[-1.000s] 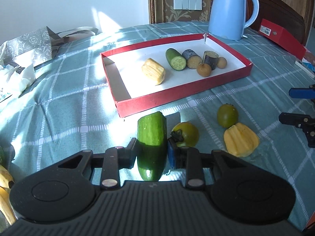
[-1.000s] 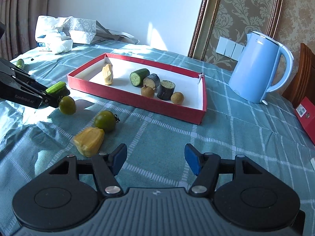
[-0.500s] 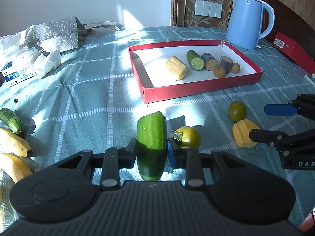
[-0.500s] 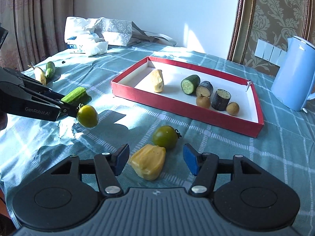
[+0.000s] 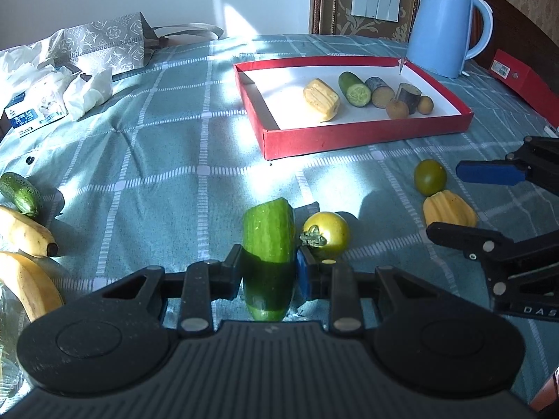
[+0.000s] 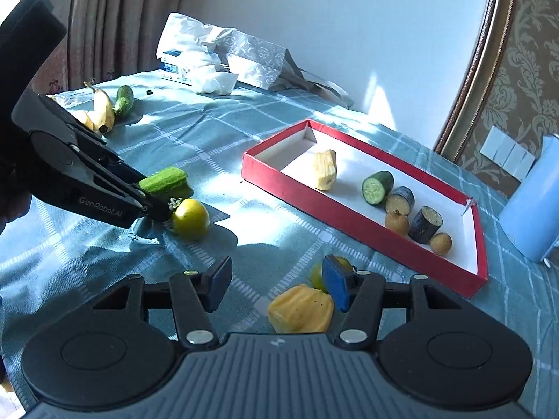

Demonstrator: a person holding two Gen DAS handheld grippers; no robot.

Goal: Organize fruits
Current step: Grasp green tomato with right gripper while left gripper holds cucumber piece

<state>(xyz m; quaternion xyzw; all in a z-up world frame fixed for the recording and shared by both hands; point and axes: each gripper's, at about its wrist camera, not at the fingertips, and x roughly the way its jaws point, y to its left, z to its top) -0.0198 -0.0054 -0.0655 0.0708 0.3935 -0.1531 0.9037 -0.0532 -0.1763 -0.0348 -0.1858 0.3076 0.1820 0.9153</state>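
Left tongs (image 5: 268,274) clamped on cucumber piece (image 5: 268,244), right tongs (image 6: 277,288) closing around yellow fruit chunk (image 6: 300,312), seemingly untouched, red tray (image 6: 349,209) beyond

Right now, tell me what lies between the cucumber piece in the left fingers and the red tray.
Nothing visible does. The cucumber piece faces bare checked cloth up to the red tray; the yellow-green tomato sits beside it, off that line.

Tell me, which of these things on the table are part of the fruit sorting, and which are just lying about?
Part of the job:
- red tray
- cucumber half clamped in the left gripper
- yellow-green tomato
- darker green tomato
- yellow fruit piece, with the right gripper closing around it
- bananas
- small cucumber

Just lying about:
- blue kettle
- gift bag
- tissue pack
- red box
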